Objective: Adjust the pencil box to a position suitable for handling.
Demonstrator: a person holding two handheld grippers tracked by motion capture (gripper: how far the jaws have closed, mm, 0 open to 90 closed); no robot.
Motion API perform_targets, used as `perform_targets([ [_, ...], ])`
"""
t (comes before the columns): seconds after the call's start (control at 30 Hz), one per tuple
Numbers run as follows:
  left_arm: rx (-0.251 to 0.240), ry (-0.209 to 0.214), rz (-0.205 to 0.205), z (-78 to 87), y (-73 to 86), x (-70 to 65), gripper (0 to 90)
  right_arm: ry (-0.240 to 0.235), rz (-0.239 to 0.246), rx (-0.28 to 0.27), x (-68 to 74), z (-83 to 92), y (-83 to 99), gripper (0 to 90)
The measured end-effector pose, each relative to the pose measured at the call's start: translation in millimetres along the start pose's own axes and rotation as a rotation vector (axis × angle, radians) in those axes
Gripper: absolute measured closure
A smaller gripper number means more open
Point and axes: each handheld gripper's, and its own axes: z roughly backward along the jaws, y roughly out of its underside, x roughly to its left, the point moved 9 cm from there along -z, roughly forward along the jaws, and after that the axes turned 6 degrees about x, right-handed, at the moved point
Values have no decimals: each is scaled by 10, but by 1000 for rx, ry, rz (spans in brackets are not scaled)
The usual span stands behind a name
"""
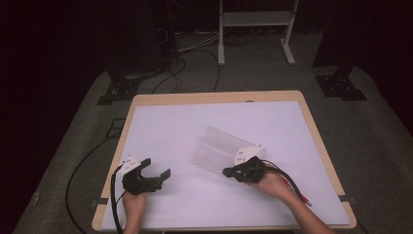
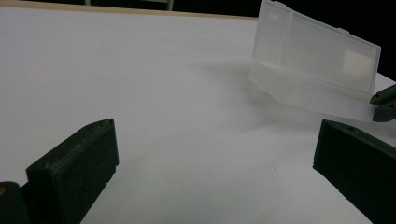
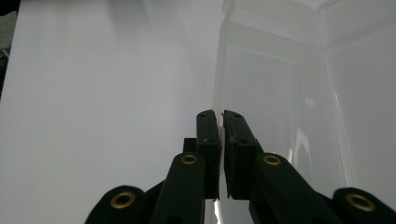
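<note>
A clear plastic box [image 1: 219, 148] lies on the white table top [image 1: 185, 122], its lid standing open. My right gripper [image 1: 229, 171] is at the box's near end, shut on a thin clear edge of the box [image 3: 280, 70]. In the right gripper view that edge runs down between the closed fingertips of the right gripper [image 3: 220, 114]. My left gripper [image 1: 157, 167] rests near the table's front left, open, with nothing between its jaws. The left gripper [image 2: 215, 140] faces the box [image 2: 317, 60] from a distance, and a tip of the right gripper [image 2: 385, 105] shows at the box's lower edge.
The table's wooden rim [image 1: 311, 122] frames the white sheet. A cable with a red end [image 1: 297, 192] trails behind my right hand. On the floor beyond the table are cables [image 1: 175, 73] and a white stand's legs [image 1: 221, 48].
</note>
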Motion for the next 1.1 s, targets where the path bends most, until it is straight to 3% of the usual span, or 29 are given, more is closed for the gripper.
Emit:
perform_targets([
  [0.43, 0, 1, 2, 0, 1, -5, 0, -51, 21, 28, 95, -116, 93, 858],
  [0.83, 0, 1, 2, 0, 0, -4, 0, -80, -48, 34, 112, -156, 136, 852],
  [1.1, -1, 2, 1, 2, 1, -4, 0, -87, -69, 41, 118, -174, 149, 835],
])
